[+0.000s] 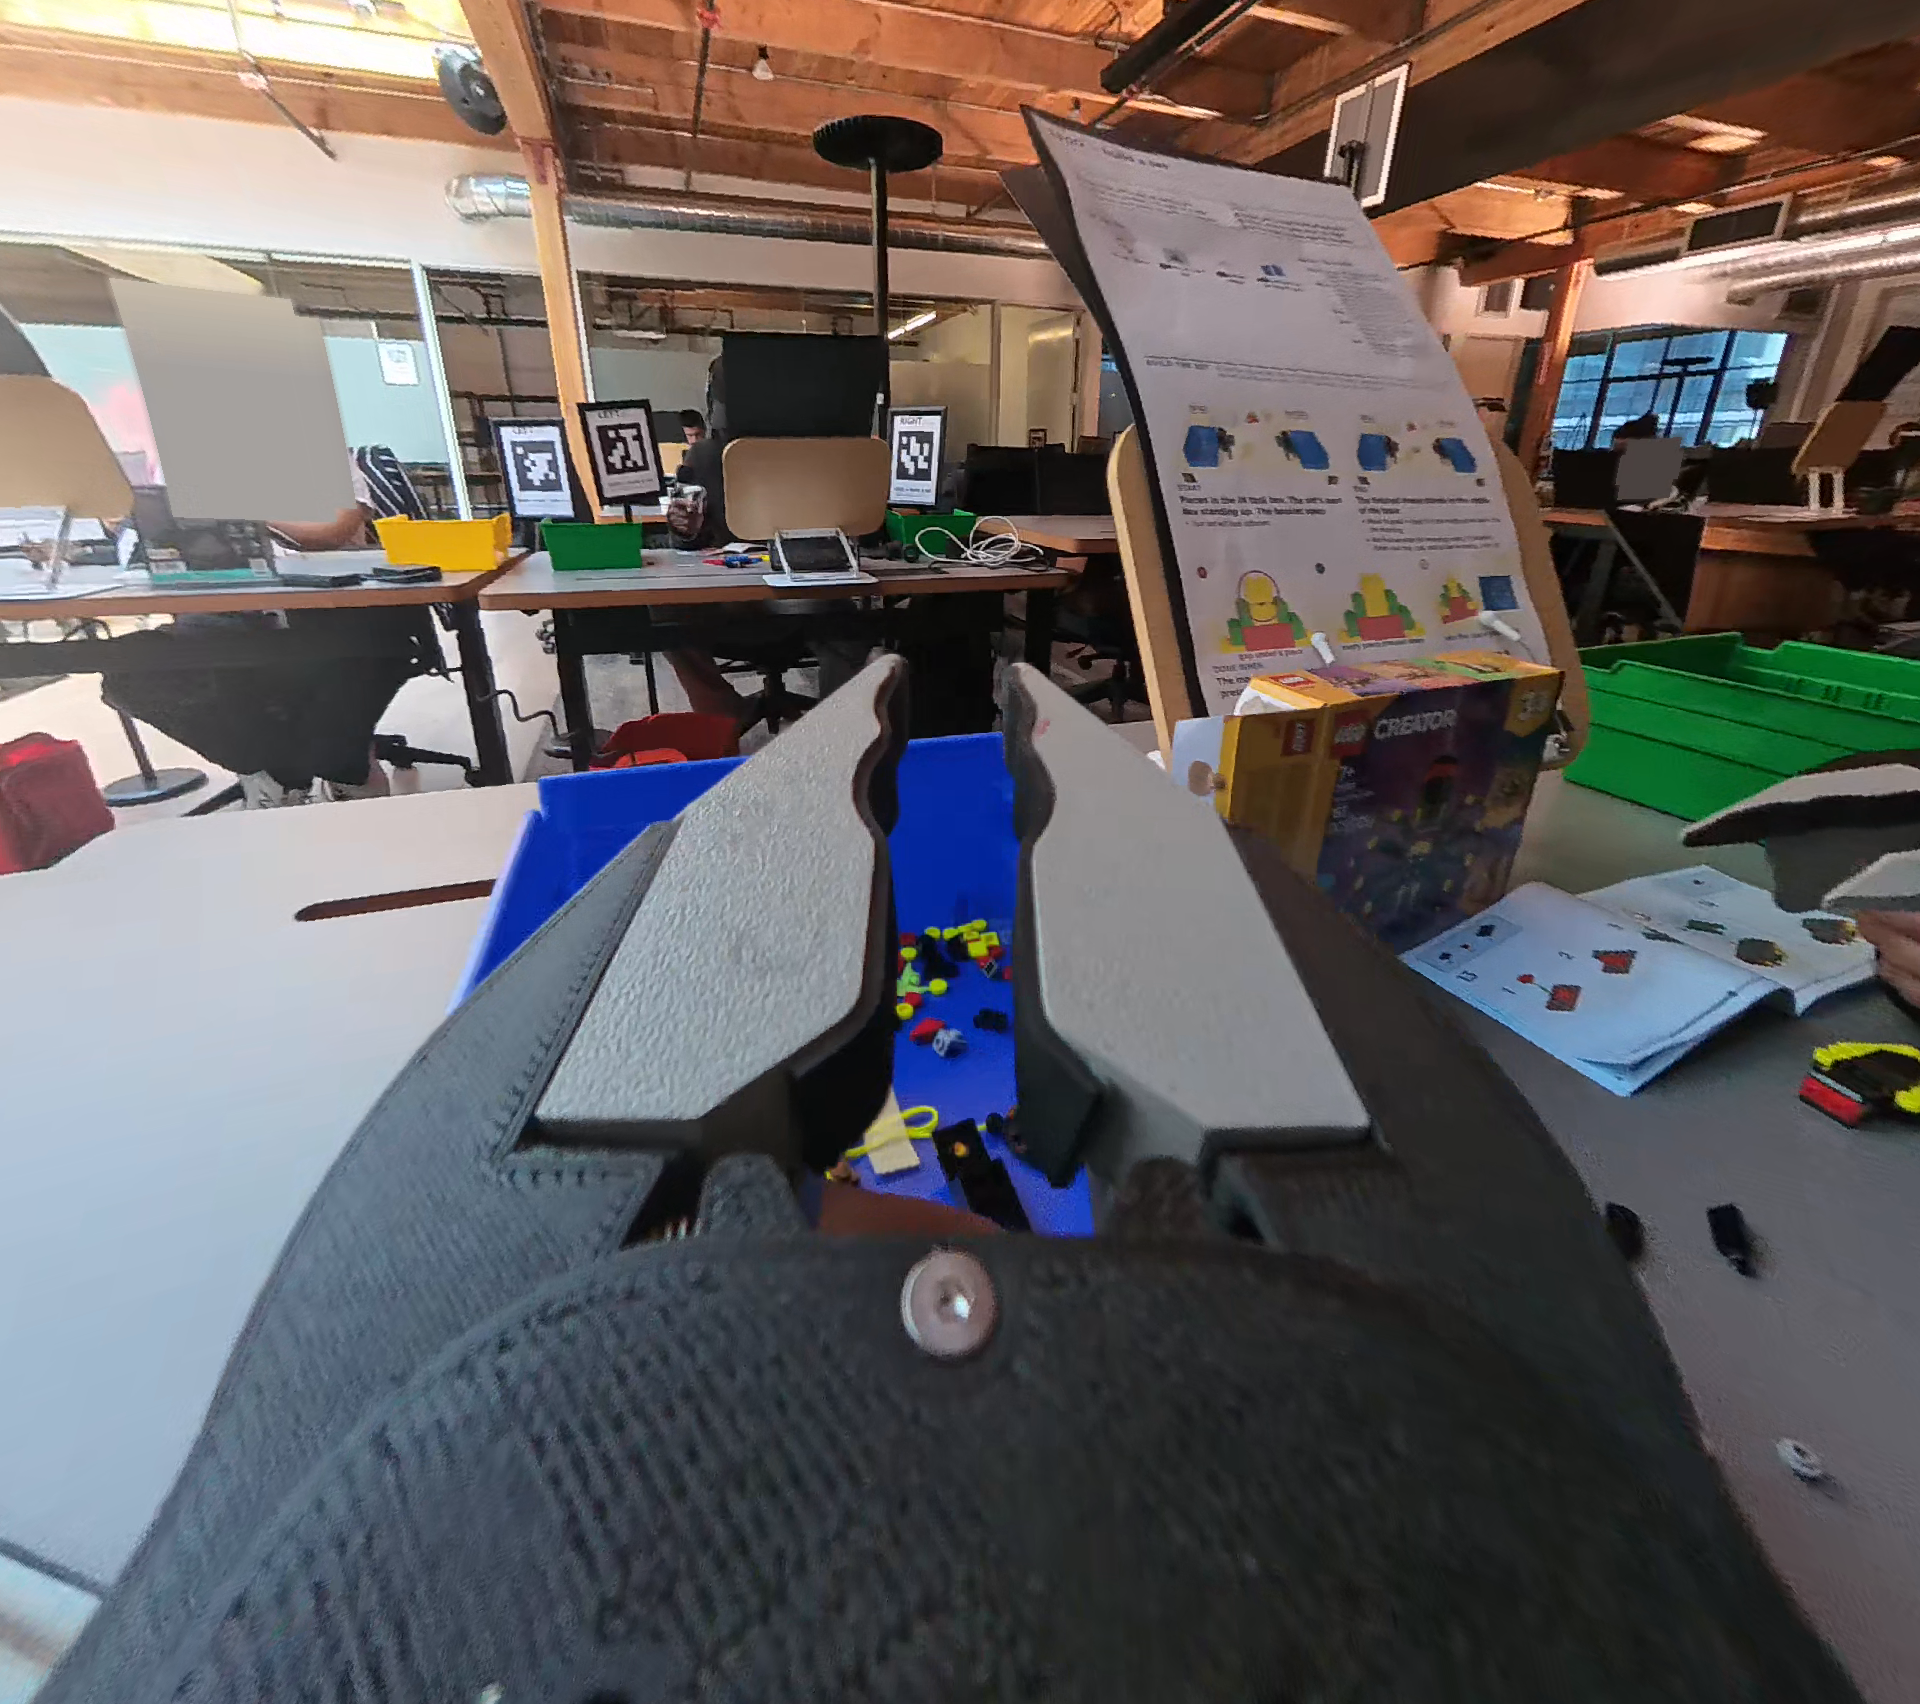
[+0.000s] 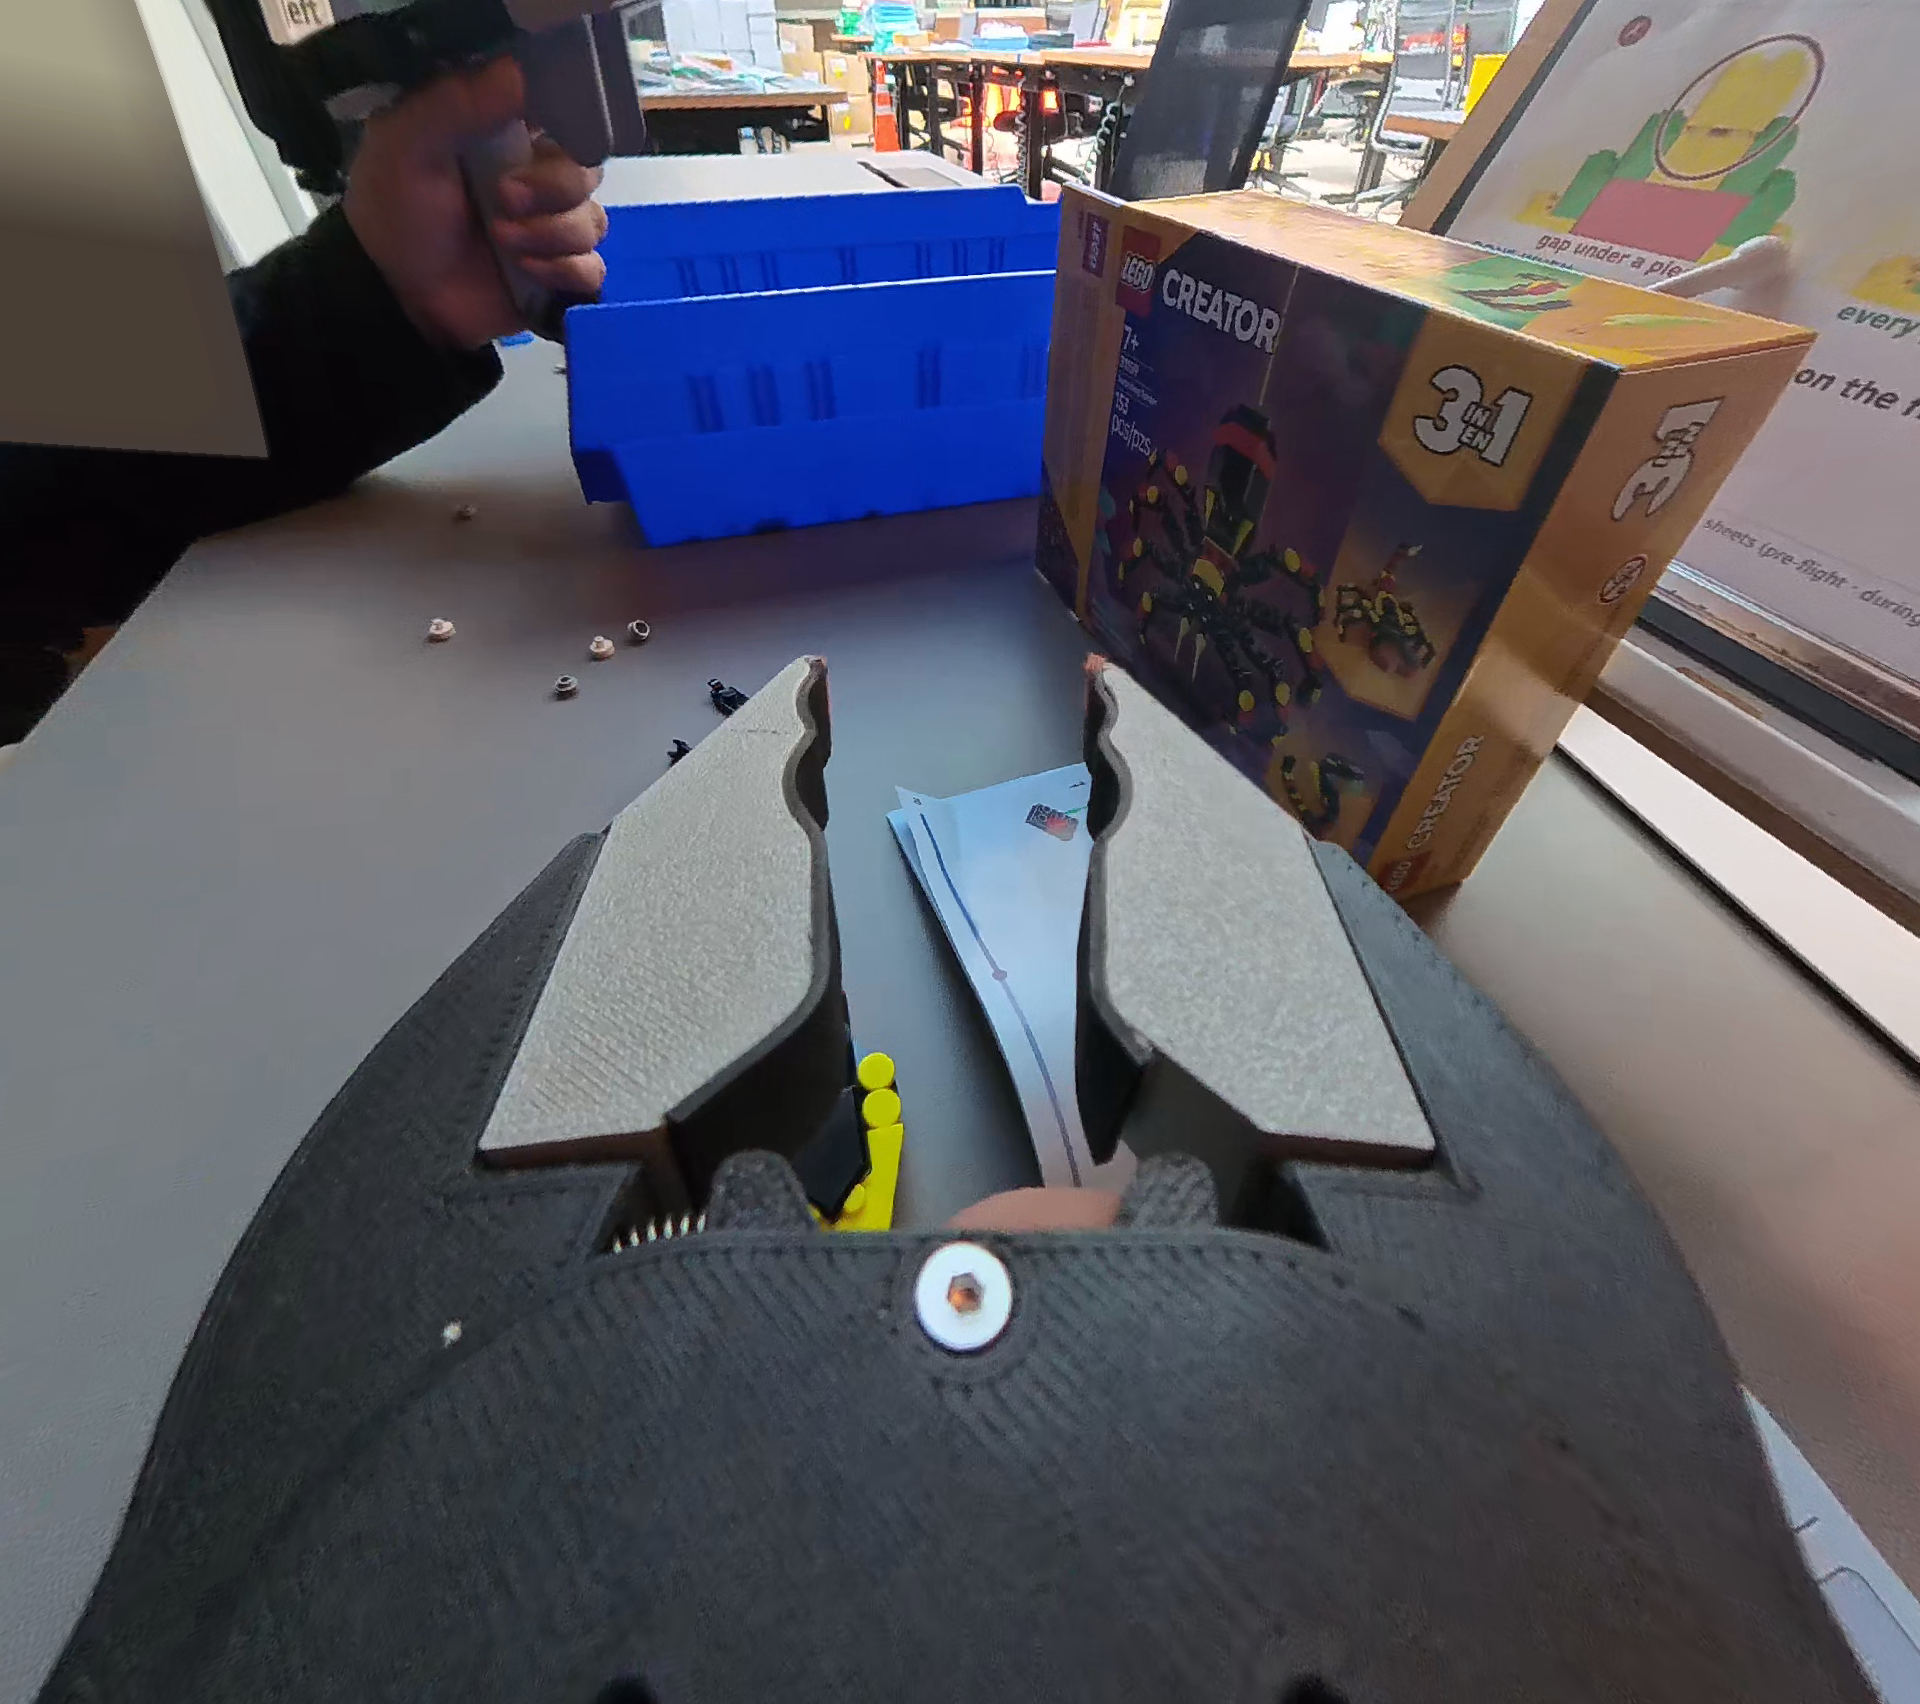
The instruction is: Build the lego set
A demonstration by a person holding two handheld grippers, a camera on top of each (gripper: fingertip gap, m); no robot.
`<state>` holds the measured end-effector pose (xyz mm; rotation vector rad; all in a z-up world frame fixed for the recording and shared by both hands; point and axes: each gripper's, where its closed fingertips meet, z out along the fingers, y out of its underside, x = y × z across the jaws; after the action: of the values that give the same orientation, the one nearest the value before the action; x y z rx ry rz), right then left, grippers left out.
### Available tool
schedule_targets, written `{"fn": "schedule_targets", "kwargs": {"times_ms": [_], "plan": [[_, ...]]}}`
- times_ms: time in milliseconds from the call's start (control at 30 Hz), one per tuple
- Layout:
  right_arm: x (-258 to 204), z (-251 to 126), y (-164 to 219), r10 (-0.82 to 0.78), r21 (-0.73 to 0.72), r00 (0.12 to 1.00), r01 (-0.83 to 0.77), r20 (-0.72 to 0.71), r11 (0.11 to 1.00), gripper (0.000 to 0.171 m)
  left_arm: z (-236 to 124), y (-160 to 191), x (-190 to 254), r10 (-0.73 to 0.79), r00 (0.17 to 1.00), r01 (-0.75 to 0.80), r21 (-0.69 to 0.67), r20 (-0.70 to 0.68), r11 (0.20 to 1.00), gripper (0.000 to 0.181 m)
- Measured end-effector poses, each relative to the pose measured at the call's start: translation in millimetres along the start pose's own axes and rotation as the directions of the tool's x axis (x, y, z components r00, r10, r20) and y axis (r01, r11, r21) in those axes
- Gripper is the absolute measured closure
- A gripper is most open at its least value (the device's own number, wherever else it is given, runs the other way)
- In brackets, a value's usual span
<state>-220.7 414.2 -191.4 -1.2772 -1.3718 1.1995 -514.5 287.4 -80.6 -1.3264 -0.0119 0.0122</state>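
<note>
My left gripper (image 1: 954, 698) is open and empty, held above the blue bin (image 1: 956, 833), which holds several loose yellow, black and red lego pieces (image 1: 951, 963). It also shows in the right wrist view (image 2: 582, 54), held in a hand above the blue bin (image 2: 821, 397). My right gripper (image 2: 956, 688) is open and empty, low over the table. A partly built yellow and black lego piece (image 2: 868, 1135) lies under its left finger; it also shows in the left wrist view (image 1: 1865, 1072). The instruction booklet (image 2: 1008, 906) lies open between the fingers.
The lego set box (image 2: 1351, 532) stands right of the bin. A sheet of instructions on a stand (image 1: 1299, 428) stands behind it. Small tan and black pieces (image 2: 597, 646) are scattered on the grey table (image 2: 312, 823). Green trays (image 1: 1745, 719) sit at the far right. Left tips to right tips: about 35 centimetres.
</note>
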Motion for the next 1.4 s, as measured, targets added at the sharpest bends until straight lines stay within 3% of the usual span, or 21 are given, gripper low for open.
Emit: {"fn": "schedule_targets", "kwargs": {"times_ms": [133, 200, 300, 433, 567, 700, 867, 967, 1400], "plan": [[3.6, -1.8, 1.5, -0.008, -0.011, 0.999, 0.007, -0.054, 1.000, 0.124, 2.4, 10.2, -6.5, 0.029, 0.998, -0.024, -0.091, 0.056, 0.996, 0.168], [5.6, -3.9, 1.1, -0.006, -0.005, 0.997, 0.006, -0.081, 1.000, 0.124, 10.1, 5.9, -4.4, 0.031, 0.999, -0.027, -0.178, 0.016, 0.984, 0.167], [7.1, -5.0, 1.0, -0.003, -0.004, 0.995, 0.003, -0.097, 1.000, 0.124, 34.7, -0.1, -20.2, 0.164, 0.986, -0.166, -0.309, -0.032, 0.937, 0.171], [5.0, -2.6, 3.7, 0.003, -0.024, 0.997, -0.005, -0.072, 1.000, 0.124, 69.1, 49.2, -35.3, 0.210, 0.941, -0.330, -0.586, -0.264, 0.741, 0.172], [1.0, -0.9, 5.1, -0.001, -0.036, 0.999, -0.001, -0.042, 0.999, 0.123, 80.1, 115.7, -58.2, 0.302, 0.818, -0.575, -0.723, -0.490, 0.383, 0.167], [-0.7, 0.1, 5.9, 0.004, -0.043, 1.000, -0.005, -0.024, 0.999, 0.123, 81.2, 158.8, -60.7, 0.244, 0.660, -0.748, -0.650, -0.711, 0.133, 0.167], [-0.7, -0.9, 4.7, 0.014, -0.033, 1.000, -0.015, -0.016, 0.999, 0.123, 72.4, 196.7, -68.1, 0.083, 0.486, -0.867, -0.492, -0.870, -0.073, 0.168], [-0.3, -1.8, 3.7, 0.023, -0.025, 1.000, -0.024, -0.012, 0.999, 0.123, 75.4, 207.5, -82.5, 0.064, 0.435, -0.883, -0.440, -0.898, -0.163, 0.167], [-1.5, -2.2, 3.1, 0.029, -0.019, 1.000, -0.029, 0.003, 0.999, 0.124, 74.0, 216.3, -96.4, -0.003, 0.434, -0.873, -0.420, -0.901, -0.246, 0.168]]}}
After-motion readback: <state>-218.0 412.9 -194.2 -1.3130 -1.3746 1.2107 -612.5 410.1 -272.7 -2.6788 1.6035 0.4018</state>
